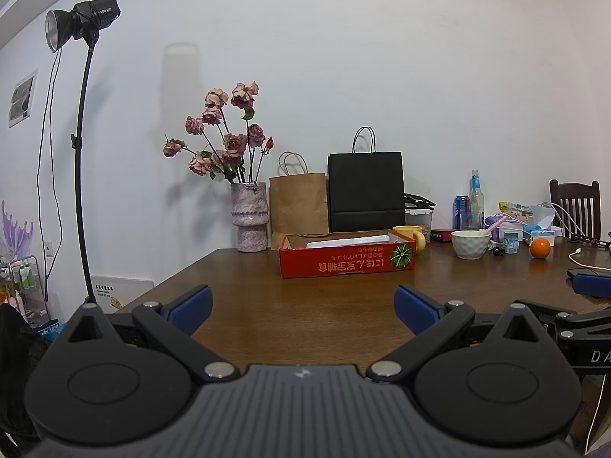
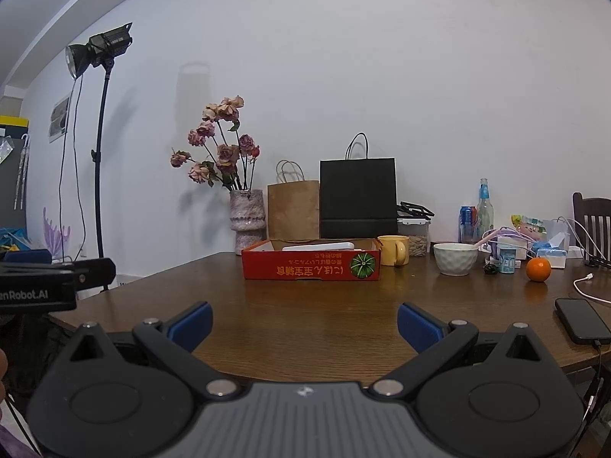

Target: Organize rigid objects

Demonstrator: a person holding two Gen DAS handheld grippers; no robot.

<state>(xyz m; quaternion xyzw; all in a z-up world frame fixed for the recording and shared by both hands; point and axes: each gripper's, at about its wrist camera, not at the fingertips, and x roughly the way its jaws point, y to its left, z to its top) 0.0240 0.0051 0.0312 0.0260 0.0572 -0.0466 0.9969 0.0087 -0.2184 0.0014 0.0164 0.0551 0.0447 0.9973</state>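
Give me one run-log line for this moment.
left tool: open, empty | right tool: open, empty | both above near table edge | red box, mug, bowl, orange: untouched

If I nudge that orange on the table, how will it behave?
The orange looks round and sits free on the bare wooden table, so it will probably roll. Its rind seems firm, so a gentle squeeze should hold it.

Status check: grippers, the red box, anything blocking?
Left gripper and right gripper open, empty, low over table. Red box untouched ahead. Path clear.
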